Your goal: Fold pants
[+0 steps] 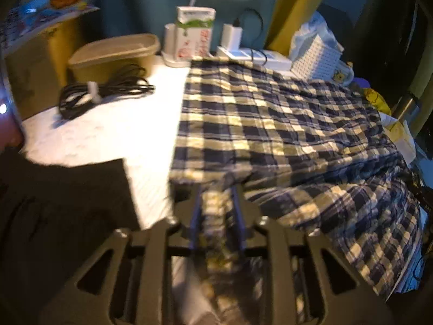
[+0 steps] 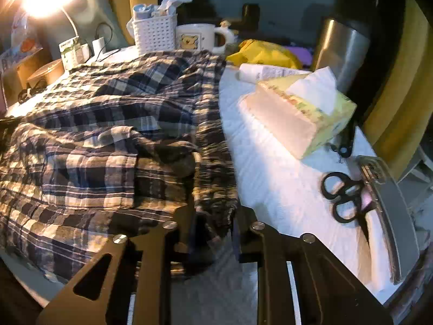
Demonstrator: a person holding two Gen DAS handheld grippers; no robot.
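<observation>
The plaid pants [image 1: 270,124] lie spread over a white table [image 1: 113,130], rumpled, with their near edge hanging off the front; the left gripper [image 1: 216,197] has its two fingers drawn close together on a bunched fold of that near edge, the cloth pinched between them; the right gripper [image 2: 213,216] likewise has its fingers nearly closed on a dark, gathered fold of the pants [image 2: 113,140] at the near right corner of the cloth; in the left view a coil of black cable [image 1: 102,92] rests on the table just beside a tan bowl [image 1: 113,54], well left of the pants, and a white carton [image 1: 194,32] stands behind; a white perforated basket [image 1: 314,59] sits at the far edge, touching the cloth; in the right view a tissue box [image 2: 300,113] lies on the bare table right of the pants, black scissors [image 2: 343,197] rest nearer the front edge, and a bear mug [image 2: 197,38] stands beside the basket at the back.
</observation>
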